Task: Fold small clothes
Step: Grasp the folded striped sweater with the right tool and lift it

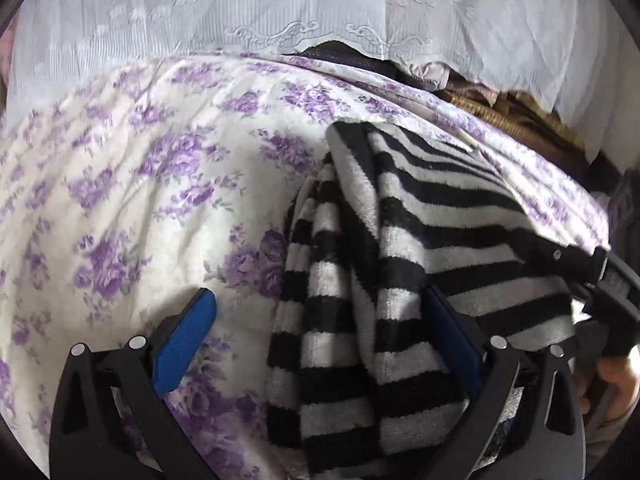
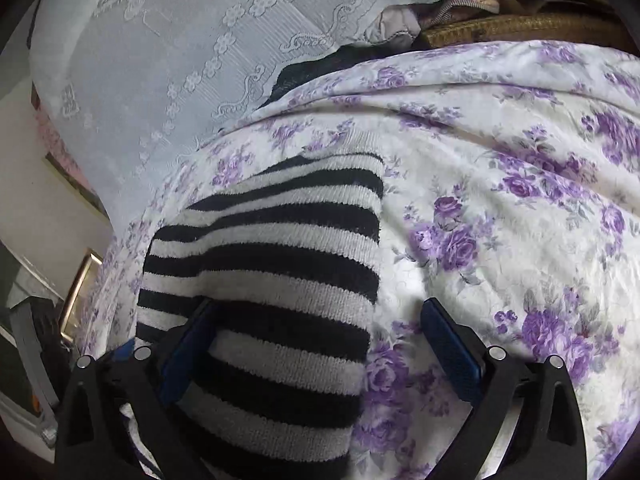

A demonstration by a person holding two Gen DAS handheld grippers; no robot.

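A black-and-white striped knit garment (image 1: pixel 420 208) lies folded lengthwise on a white bedsheet with purple flowers (image 1: pixel 120 180). My left gripper (image 1: pixel 318 294) is open wide, low over the garment's near end. The folded edge runs between its blue pads, and the right pad (image 1: pixel 448 340) rests against the fabric. In the right wrist view the same garment (image 2: pixel 280 240) fills the left half. My right gripper (image 2: pixel 320 304) is open too, its left pad (image 2: pixel 192 344) pressed into the stripes and its right pad over the bare sheet (image 2: pixel 520 160).
A white lace cover (image 1: pixel 280 8) hangs behind the bed. Dark cloth (image 1: pixel 340 54) and a woven basket (image 2: pixel 520 24) sit beyond the sheet's far edge. The other gripper's black frame (image 1: pixel 608 280) and a hand (image 1: pixel 612 380) show at the right. A gold-framed object (image 2: pixel 78 292) stands at the left.
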